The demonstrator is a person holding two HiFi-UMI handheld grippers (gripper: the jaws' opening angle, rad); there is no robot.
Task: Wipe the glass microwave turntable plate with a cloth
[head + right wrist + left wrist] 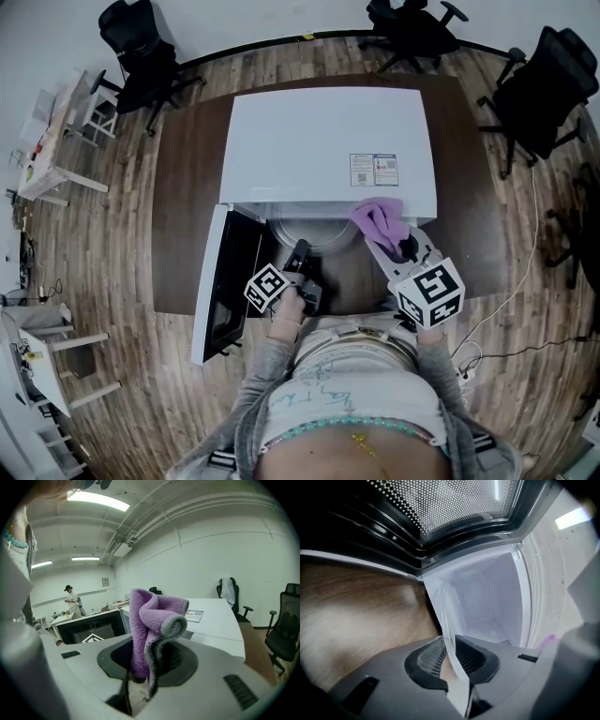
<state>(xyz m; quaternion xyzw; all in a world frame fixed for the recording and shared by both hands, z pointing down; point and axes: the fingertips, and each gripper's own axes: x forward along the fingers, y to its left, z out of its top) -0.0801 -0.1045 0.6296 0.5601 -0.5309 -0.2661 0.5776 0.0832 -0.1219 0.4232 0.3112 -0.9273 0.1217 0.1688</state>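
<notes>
While left gripper [449,660] pinches the rim of the glass turntable plate [446,620], jaws narrow, at the microwave [328,141] mouth, right gripper [149,667] clamps the purple cloth [152,616]; keep plate steady (glass probably slippery); press cloth's broad fold flat

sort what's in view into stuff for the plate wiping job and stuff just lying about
For the job:
- glass plate, in the left gripper
- purple cloth, in the right gripper
- open microwave

Just lying about:
- office chairs
- white side table
- floor cable
</notes>
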